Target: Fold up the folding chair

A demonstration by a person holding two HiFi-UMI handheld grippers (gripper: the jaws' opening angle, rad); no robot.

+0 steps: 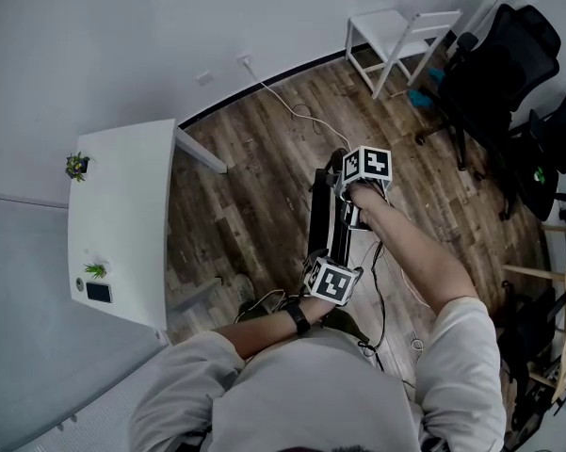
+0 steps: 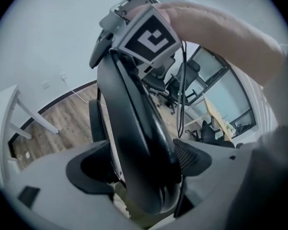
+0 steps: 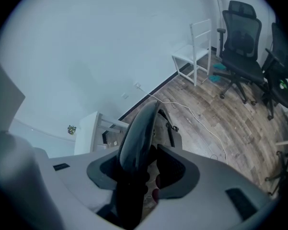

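Black folding chair (image 1: 320, 217) stood nearly flat on the wood floor (image 1: 245, 205), at 12 o'clock from the person. The left gripper (image 2: 143, 163) pinched its edge at the chair's 6 o'clock. The right gripper (image 3: 143, 169) pinched it at 1 o'clock. I think both squeezed the halves together so it would not tip.

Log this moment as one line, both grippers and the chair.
left gripper: shut on folding chair | right gripper: shut on folding chair | chair state: looks folded, upright over wood floor
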